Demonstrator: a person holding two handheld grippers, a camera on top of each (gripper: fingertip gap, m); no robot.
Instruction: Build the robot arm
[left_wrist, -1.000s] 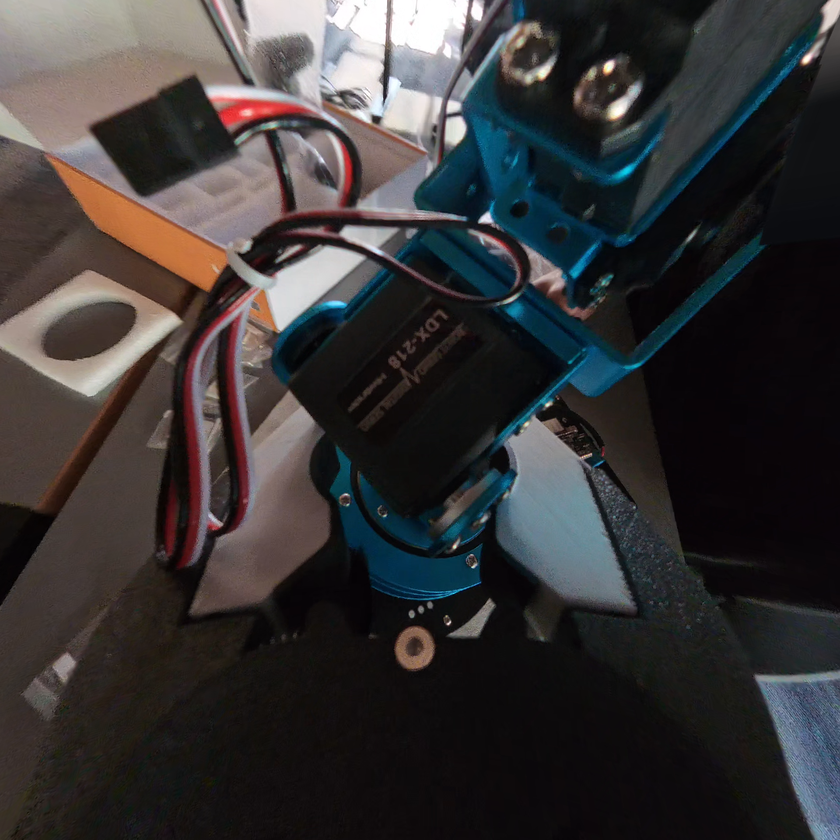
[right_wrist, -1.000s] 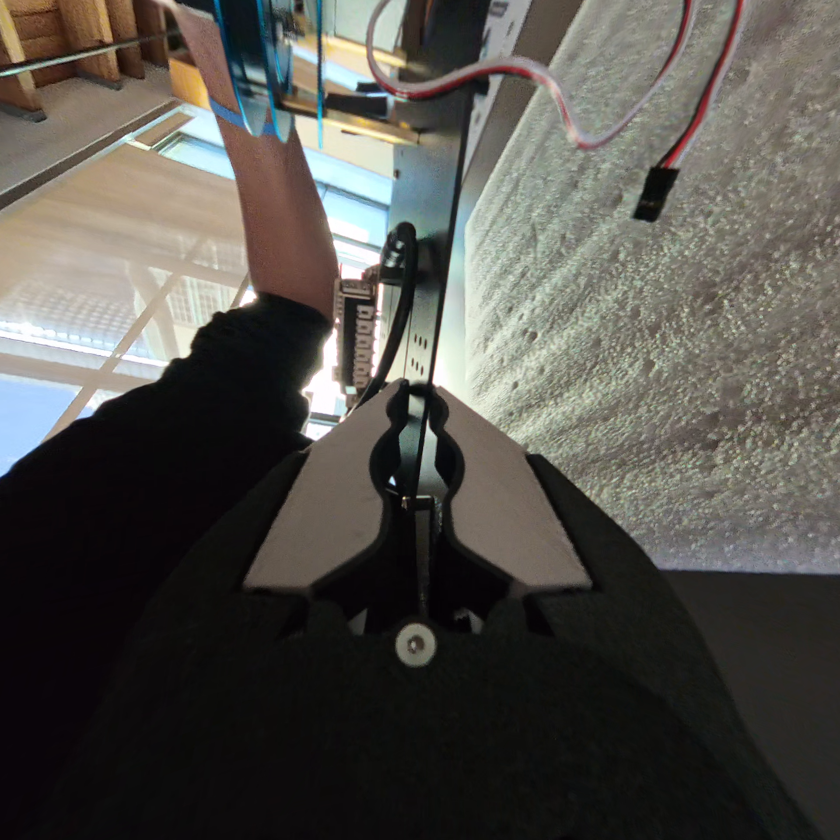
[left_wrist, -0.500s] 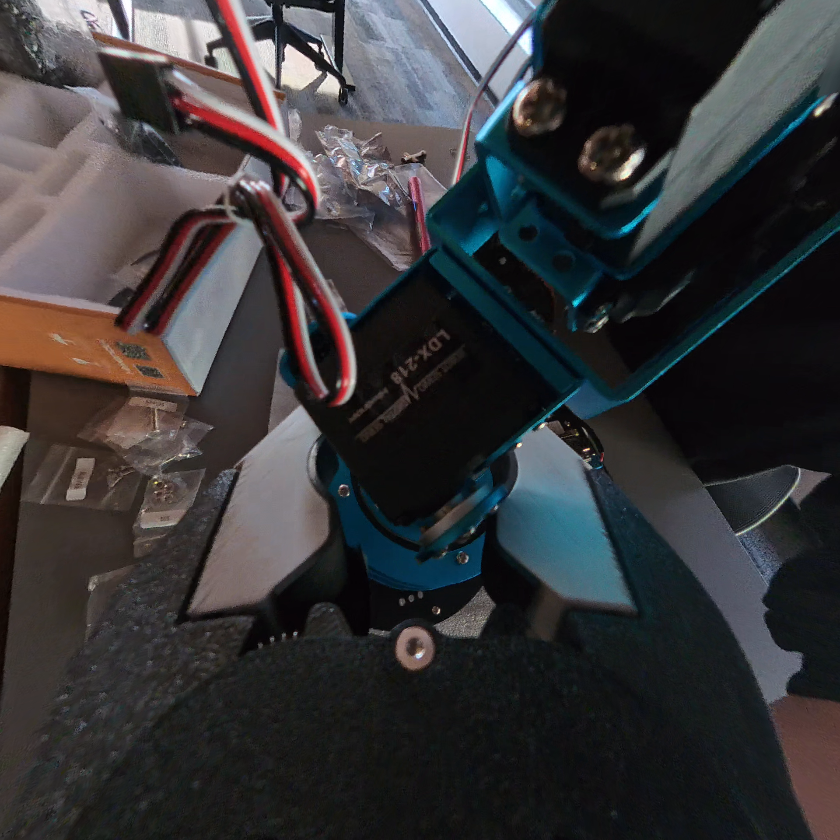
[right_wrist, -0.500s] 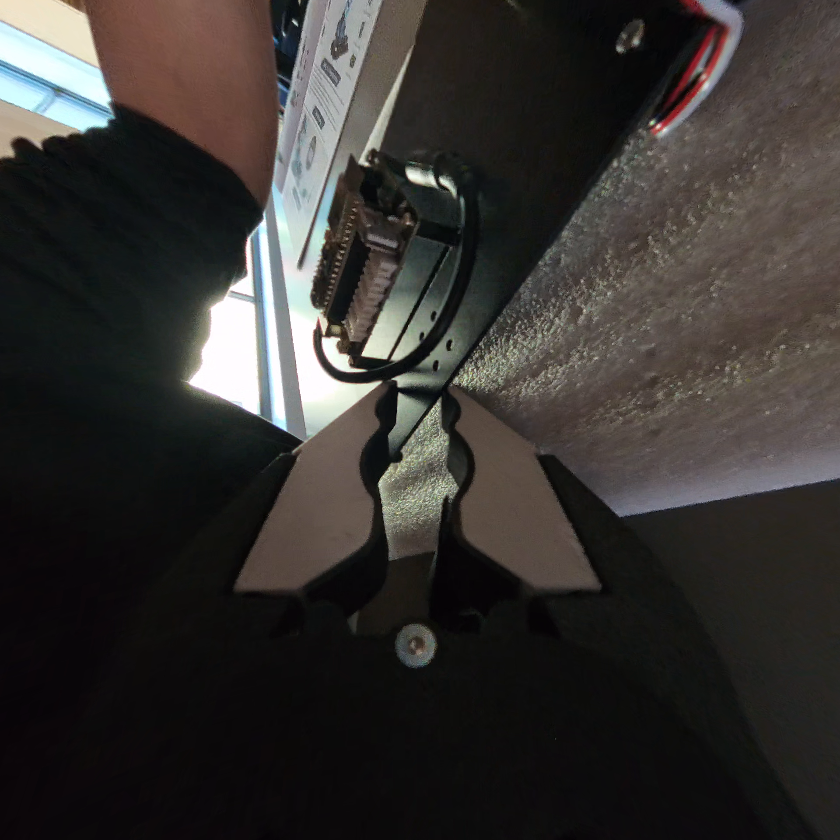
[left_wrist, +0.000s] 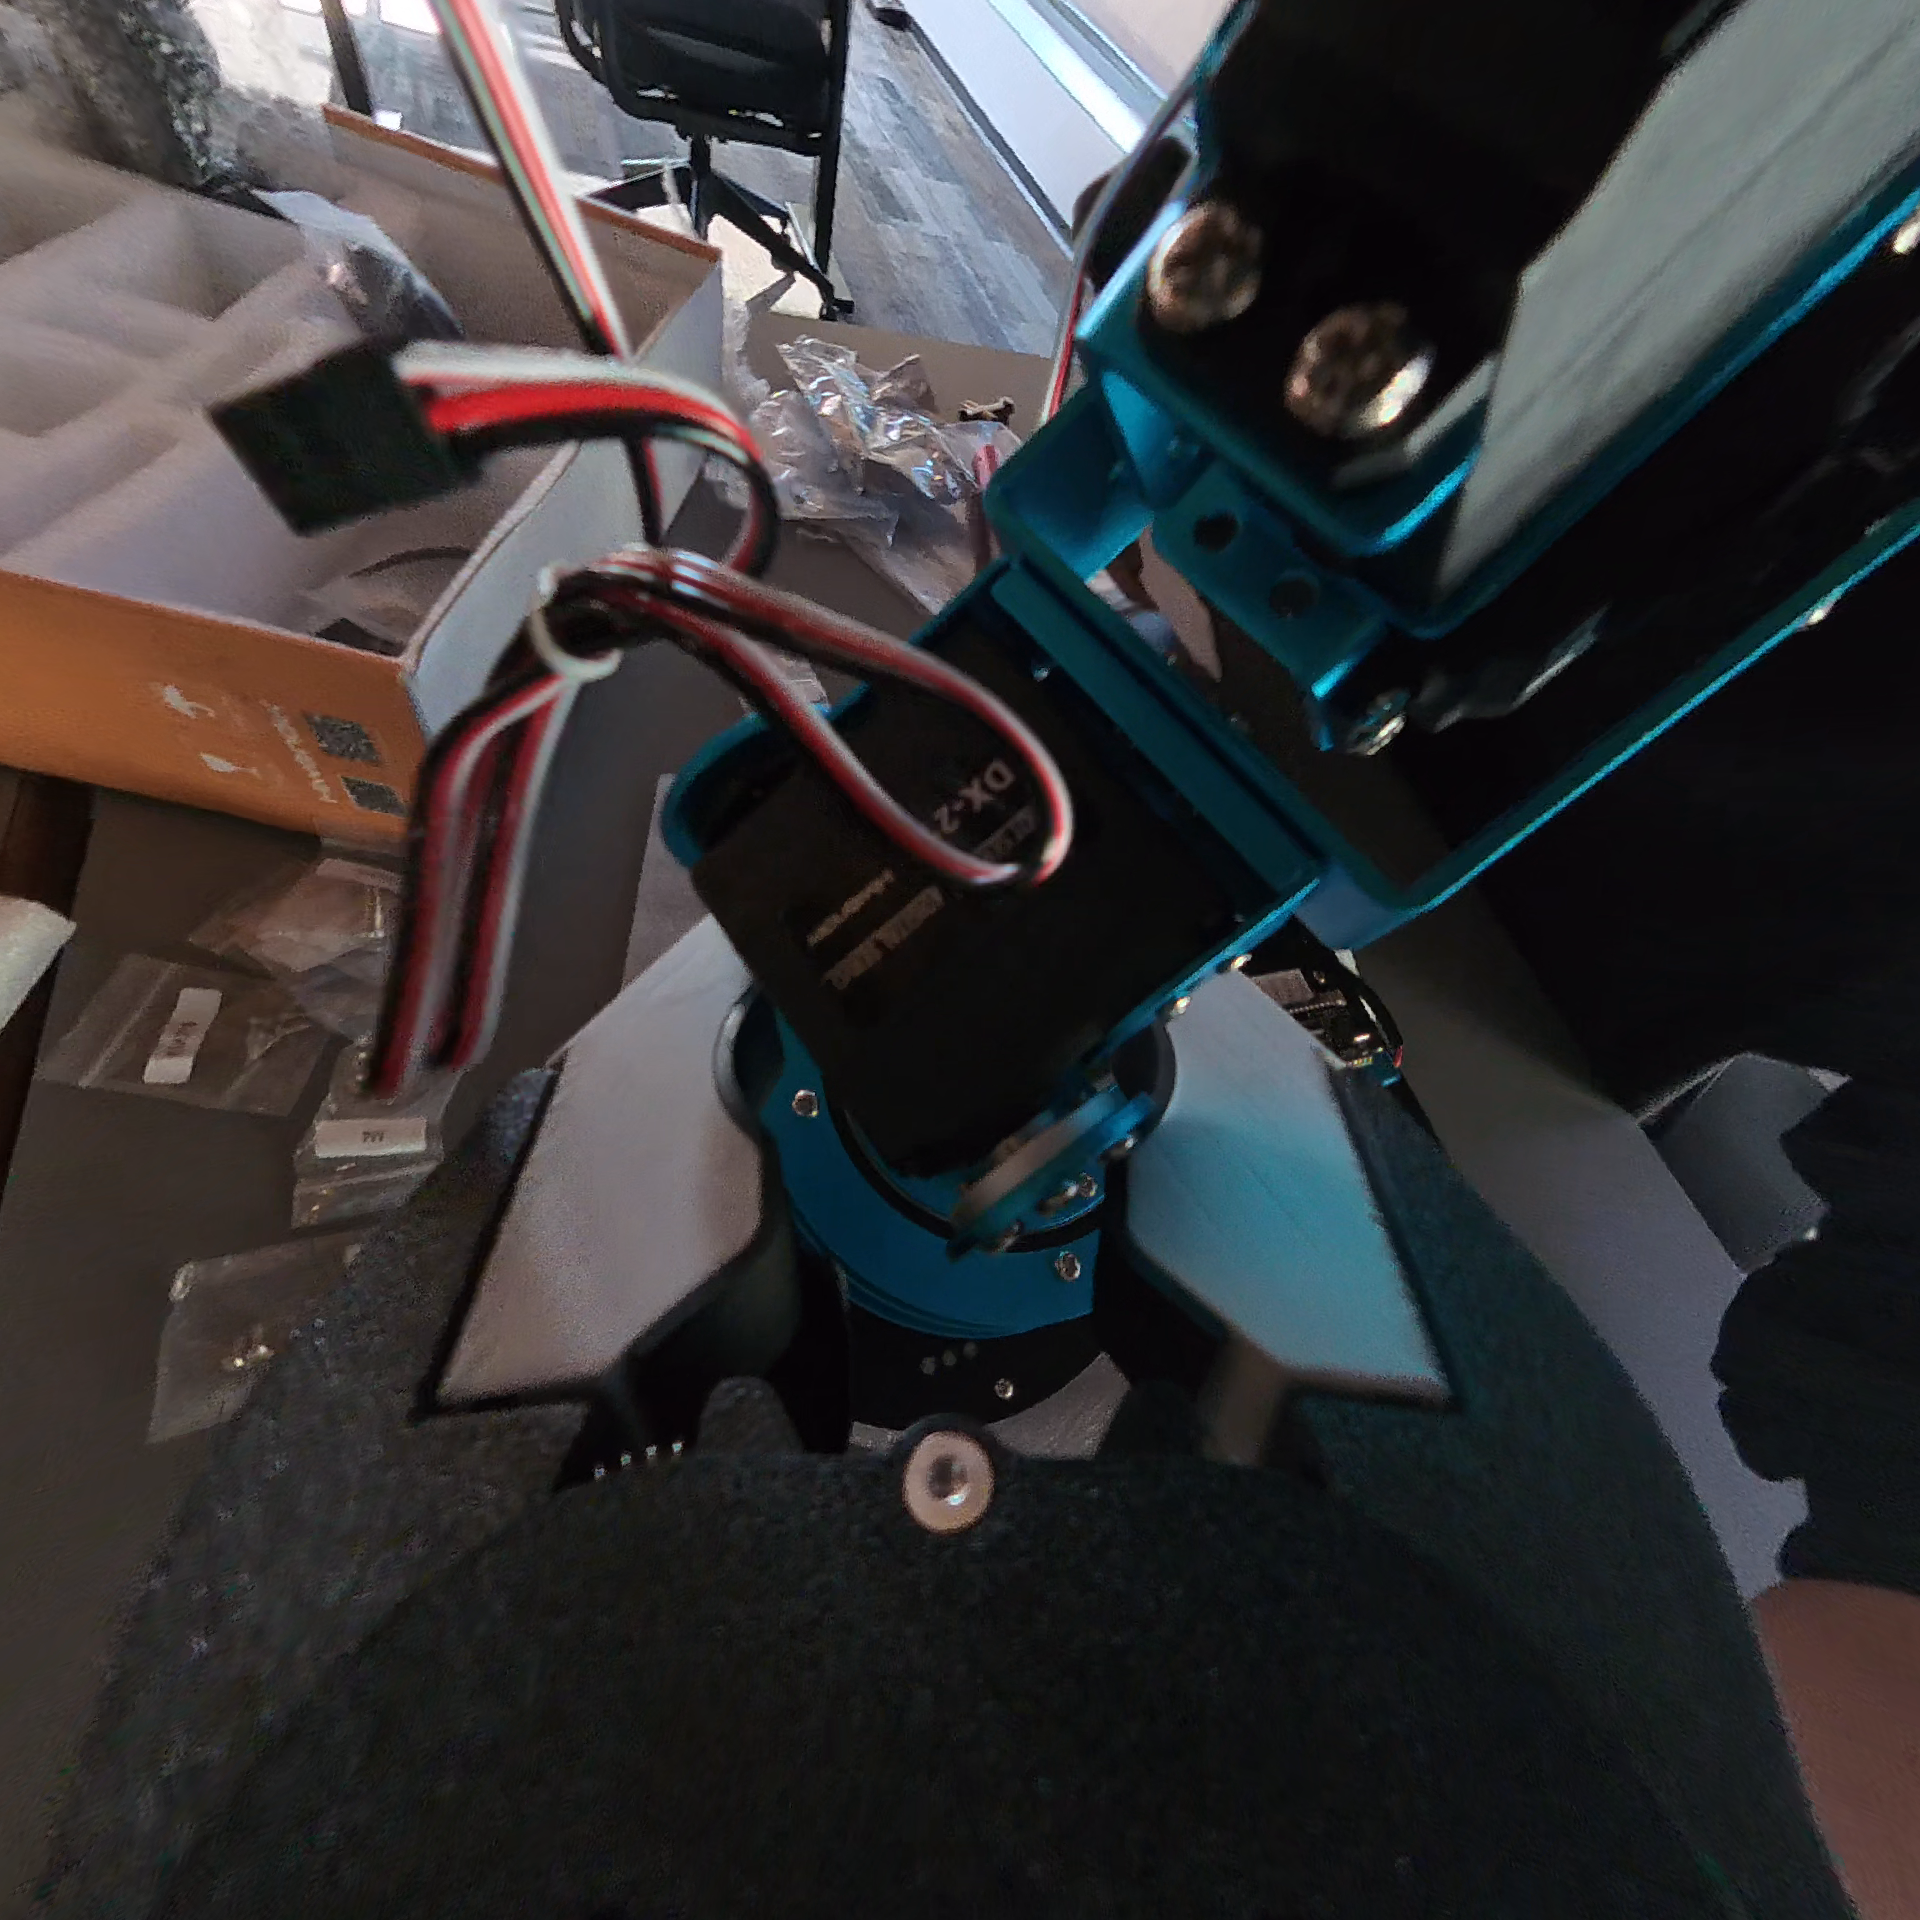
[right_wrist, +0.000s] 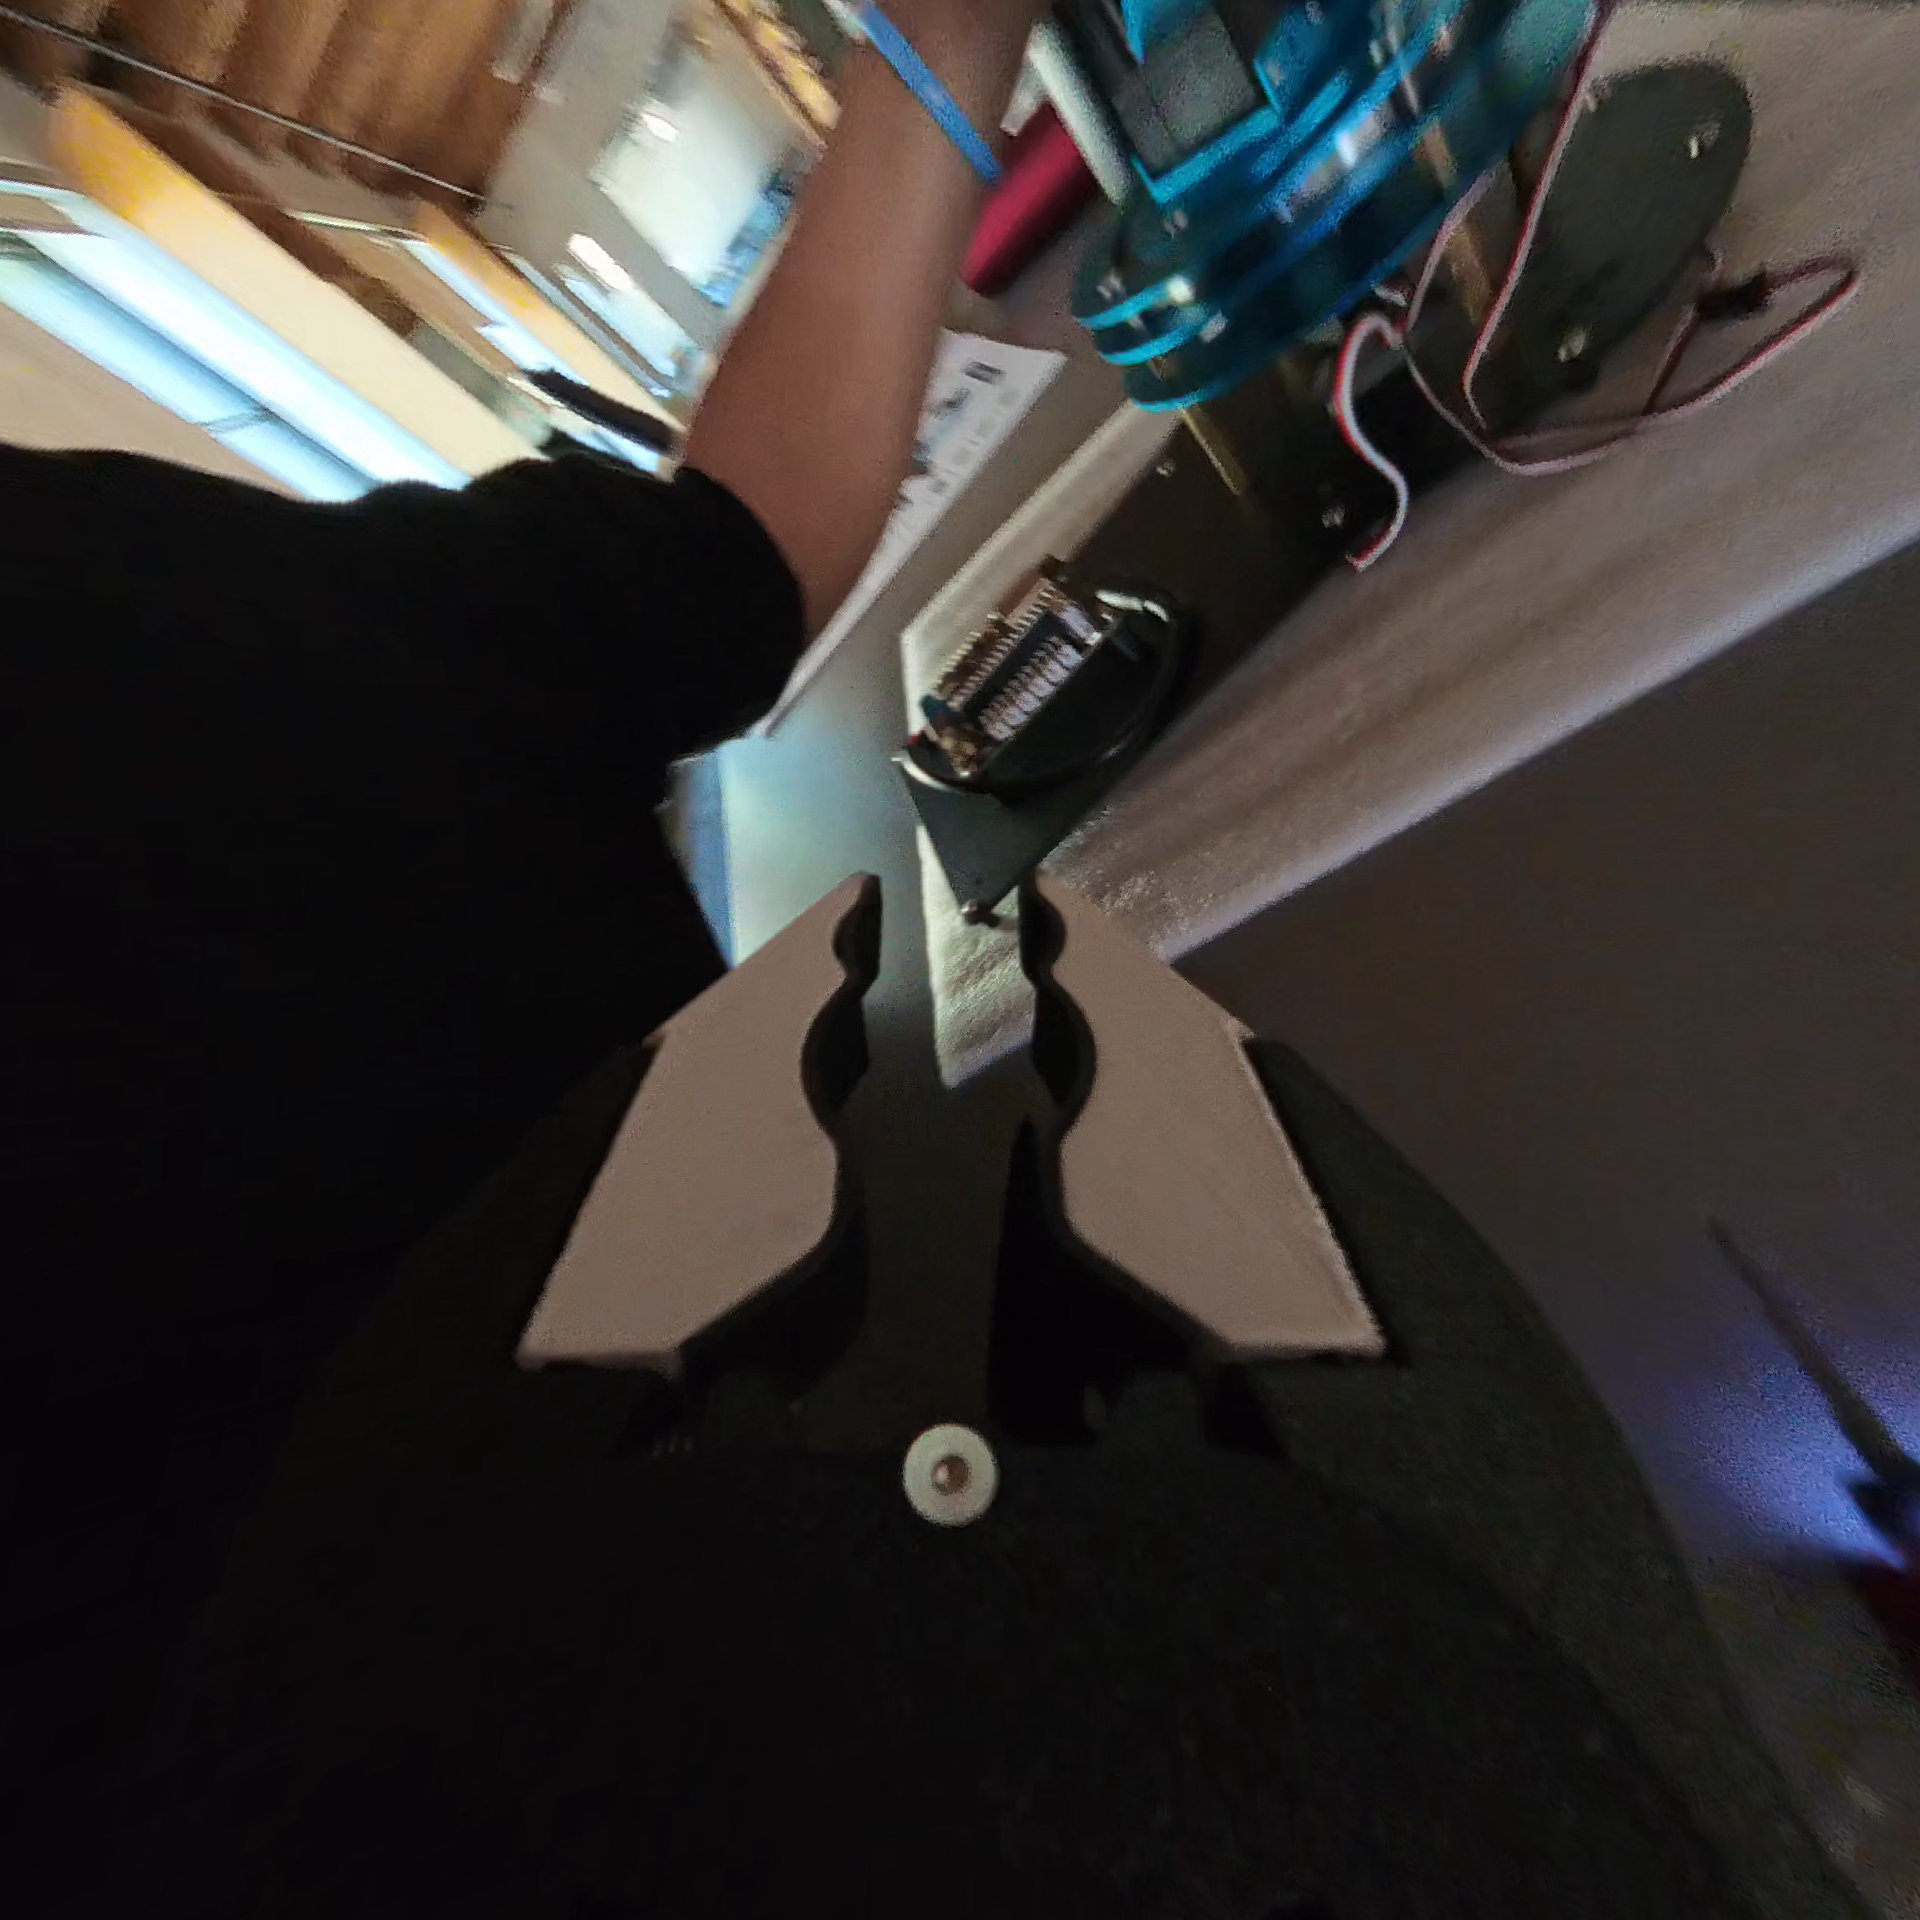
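The left gripper (left_wrist: 940, 1174) has its jaws clamped on the round blue base ring (left_wrist: 914, 1262) of a small robot arm, one grey finger (left_wrist: 613, 1195) on each side of the ring. Rising from that ring is a black servo (left_wrist: 935, 914) in a blue metal bracket (left_wrist: 1195, 665), with a second bracketed servo (left_wrist: 1455, 312) stacked above it and carrying two silver screws. A looped red, white and black servo cable (left_wrist: 665, 623), cinched by a white tie, hangs to the left of the lower servo and ends in a loose black connector (left_wrist: 332, 436). Farther left of the servo sits an open orange cardboard box (left_wrist: 197, 696) with grey foam inside; small clear hardware bags (left_wrist: 197, 1029) lie on the dark surface (left_wrist: 125, 1195) below it.

The right gripper (right_wrist: 951, 904) has its jaws apart and holds nothing (the view is motion-blurred). Just beyond its fingertips is the corner of a black base plate (right_wrist: 987, 842) resting on a grey foam sheet (right_wrist: 1455, 644), and the plate carries a small circuit board (right_wrist: 1023, 675). Farther along the plate stands the blue ring of the robot arm. A person's black sleeve (right_wrist: 364, 779) fills the space to the left of the plate.
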